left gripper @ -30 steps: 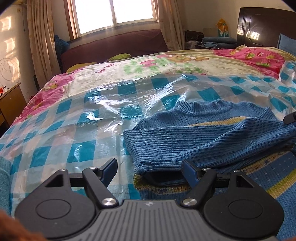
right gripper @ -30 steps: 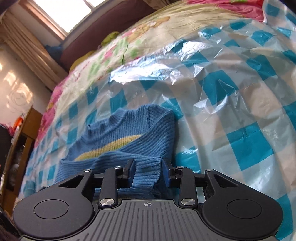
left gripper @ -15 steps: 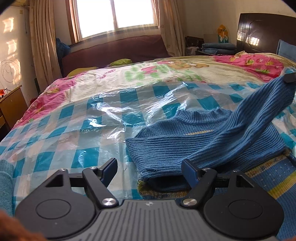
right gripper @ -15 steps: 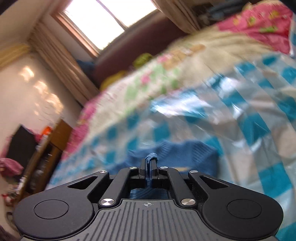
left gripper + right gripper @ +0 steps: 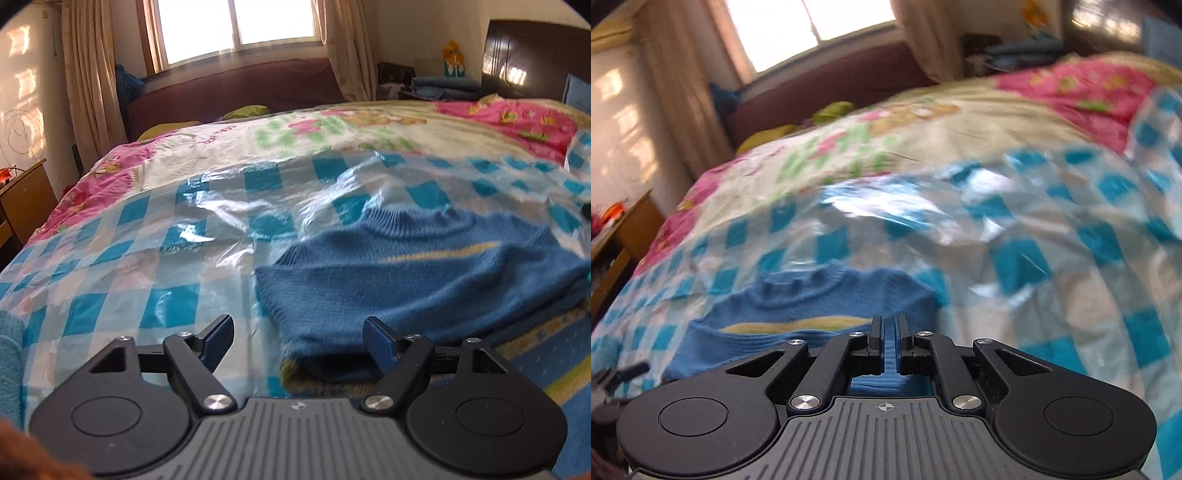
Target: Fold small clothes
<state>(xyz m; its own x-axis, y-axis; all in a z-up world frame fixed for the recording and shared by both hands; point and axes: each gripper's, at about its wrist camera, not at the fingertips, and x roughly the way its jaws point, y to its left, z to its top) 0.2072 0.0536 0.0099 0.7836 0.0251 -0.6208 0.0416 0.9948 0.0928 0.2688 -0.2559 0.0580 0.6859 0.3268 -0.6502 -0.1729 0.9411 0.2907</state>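
Across the bed (image 5: 207, 155), a checked blue-and-white plastic sheet (image 5: 155, 251) covers the near half of a flowered quilt, and on that sheet lies the small blue sweater (image 5: 424, 280), collar toward the window and one sleeve laid across the chest below a yellow stripe. At its near edge sits the sleeve's dark open cuff, and under that runs a striped blue and yellow band whose nature I cannot make out. Low over the near left corner of the sweater hangs the left gripper (image 5: 297, 334), its jaws standing wide apart with nothing pressed between them; the cuff lies just inside its right-hand finger (image 5: 380, 341). From the other side, the right gripper (image 5: 888, 328) looks down on the sweater (image 5: 820, 299) with its fingers close together and just beginning to part, a narrow slot between them showing only the knit lying below, so I judge that it grips nothing. The step in hand looks like settling the folded sleeve and moving on to the next fold. To do it well, the right gripper should lift straight clear so no stitch snags and drags the sleeve askew, while the left takes the knit alone, not the slippery plastic beneath, and keeps the edges square.
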